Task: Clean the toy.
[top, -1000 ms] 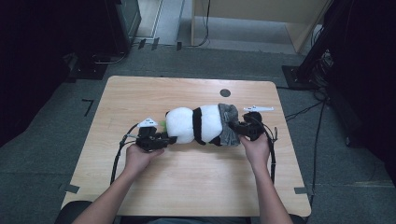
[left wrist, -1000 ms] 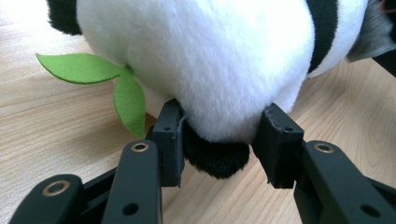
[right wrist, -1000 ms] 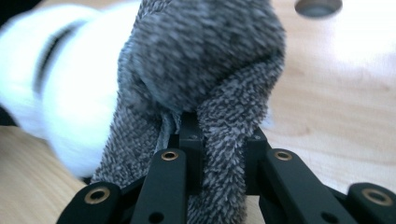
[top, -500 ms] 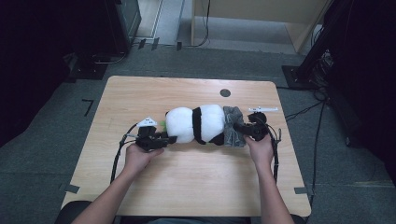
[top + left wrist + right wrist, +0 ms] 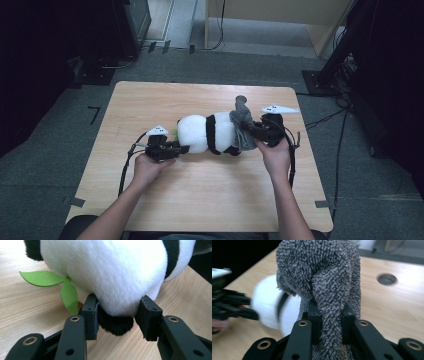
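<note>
A plush panda [image 5: 207, 134] lies on its side at the centre of the table [image 5: 150, 100]. My left gripper [image 5: 176, 149], at its 9 o'clock end, is clamped on the white fur beside a green felt leaf [image 5: 53, 283]. At 3 o'clock my right gripper [image 5: 251, 131] pinches a grey fuzzy cloth [image 5: 329, 285] — part draped on the panda, part lifted.

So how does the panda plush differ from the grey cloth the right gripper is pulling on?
The panda plush is smooth white fur with black bands; the grey cloth is shaggy and nubby all over. The plush lies flat along the table, while the cloth is bunched and lifted at the plush's end. The left gripper clamps the plush, the right gripper the cloth. Both are soft and held between jaws.
</note>
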Available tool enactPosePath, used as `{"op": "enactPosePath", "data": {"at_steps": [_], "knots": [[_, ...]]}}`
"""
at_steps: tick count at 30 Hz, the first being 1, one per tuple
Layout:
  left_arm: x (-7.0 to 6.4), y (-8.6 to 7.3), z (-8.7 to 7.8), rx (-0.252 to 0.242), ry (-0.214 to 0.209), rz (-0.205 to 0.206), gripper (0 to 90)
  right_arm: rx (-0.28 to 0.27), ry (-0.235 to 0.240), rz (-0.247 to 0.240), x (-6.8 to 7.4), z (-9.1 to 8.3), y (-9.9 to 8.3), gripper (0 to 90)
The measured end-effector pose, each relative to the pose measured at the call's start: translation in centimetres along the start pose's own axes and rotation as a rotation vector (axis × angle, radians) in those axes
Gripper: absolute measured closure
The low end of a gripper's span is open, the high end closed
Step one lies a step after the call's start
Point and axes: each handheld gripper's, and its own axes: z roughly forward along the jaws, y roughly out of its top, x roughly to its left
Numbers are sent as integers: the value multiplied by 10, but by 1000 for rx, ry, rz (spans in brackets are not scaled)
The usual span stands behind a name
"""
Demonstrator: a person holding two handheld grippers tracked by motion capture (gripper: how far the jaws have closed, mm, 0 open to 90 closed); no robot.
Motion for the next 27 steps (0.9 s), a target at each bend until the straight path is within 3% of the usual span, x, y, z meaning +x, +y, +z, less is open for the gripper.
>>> {"op": "enactPosePath", "data": {"at_steps": [6, 12, 17, 21, 23, 25, 27], "knots": [[-1, 1, 0, -1, 3, 0, 570, 3, 127, -83, 46, 14, 4, 772], [-1, 2, 0, 0, 6, 5, 570, 80, 268, -139, 87, 54, -9, 772], [-2, 2, 0, 3, 6, 3, 570, 152, 346, -147, 108, 84, -28, 772], [-2, 1, 0, 7, 6, 5, 573, 146, 312, -176, 109, 97, -39, 767], [-2, 1, 0, 9, 8, 3, 575, 142, 277, -183, 104, 101, -43, 766], [-1, 1, 1, 15, 11, 1, 580, 129, 219, -229, 97, 105, -49, 763], [-1, 1, 1, 21, 11, 1, 581, 110, 229, -235, 88, 107, -55, 763]]}}
